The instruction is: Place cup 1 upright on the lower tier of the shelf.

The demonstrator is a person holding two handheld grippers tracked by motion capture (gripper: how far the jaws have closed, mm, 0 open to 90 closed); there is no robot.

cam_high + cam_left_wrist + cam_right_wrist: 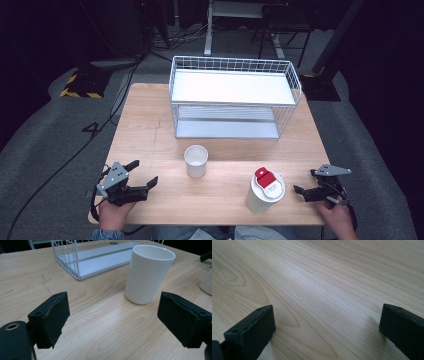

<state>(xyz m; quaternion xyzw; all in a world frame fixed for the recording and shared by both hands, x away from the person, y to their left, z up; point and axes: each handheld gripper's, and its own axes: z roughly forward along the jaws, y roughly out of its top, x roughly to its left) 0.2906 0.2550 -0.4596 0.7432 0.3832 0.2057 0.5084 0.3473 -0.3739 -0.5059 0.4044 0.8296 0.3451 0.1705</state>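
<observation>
High view and both gripper views: I hold the left gripper (144, 176) low at the near left edge of the tabletop (150, 125), jaws spread wide and empty, aimed at the white cup (196, 160), which stands upright mid-table, in front of the wire rack (235, 95) and well apart from the jaws. The right gripper (303, 182), jaws likewise spread on nothing, rests just beside the lidded tumbler (265, 190). To take the cup well, I judge that I should advance level, centre the jaws about its lower wall, and close gently, since the smooth, slightly tapered cylinder may slip or tip. The tumbler is white with a red flip cap; the tabletop is pale grained wood; the rack is white-coated wire with two flat shelves
</observation>
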